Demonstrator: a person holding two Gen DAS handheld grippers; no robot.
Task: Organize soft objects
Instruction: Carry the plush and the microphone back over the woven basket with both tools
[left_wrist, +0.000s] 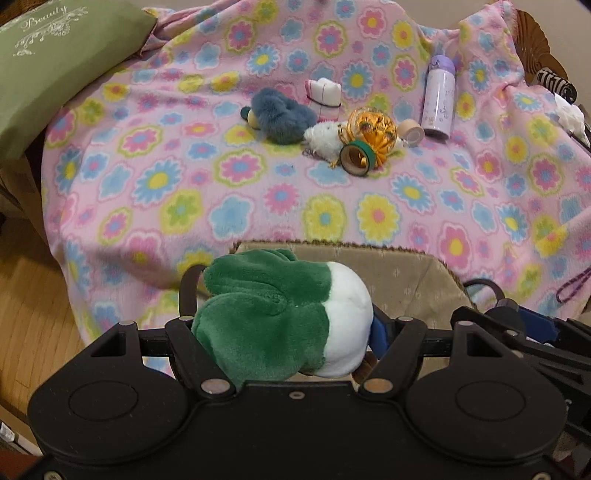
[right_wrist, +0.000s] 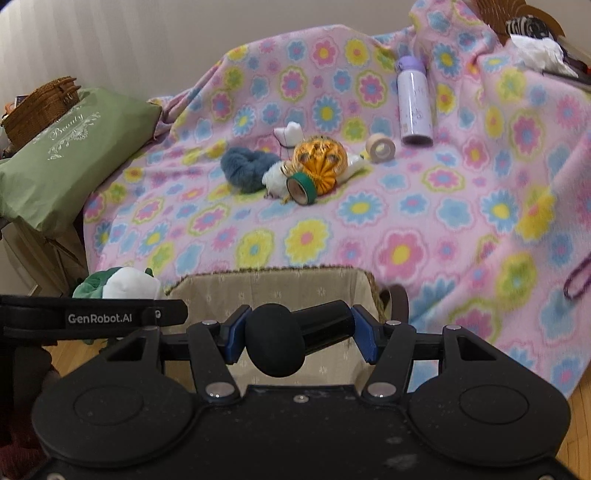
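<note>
Right now your left tongs (left_wrist: 280, 317) are clamped on the green and white plush (left_wrist: 284, 314), held just above the near rim of the lined basket (left_wrist: 417, 280). Your right tongs (right_wrist: 297, 334) are pinched on a black foam-headed handle (right_wrist: 295, 334), also over the basket; what that object is, I cannot tell. Beyond the basket, on the flowered blanket (left_wrist: 184, 184), sit the blue furry piece (left_wrist: 282, 116) and the white fluffy toy (left_wrist: 323, 138), touching the orange ball (left_wrist: 373, 134) and the green tape roll (left_wrist: 356, 157). Plush looks light and squashy; it should drop without harm. My judgement: take the furry ones by the thickest bulk, not the loose fringe. The purple bottle (left_wrist: 439, 98) beyond the basket looks hard; leave it.
</note>
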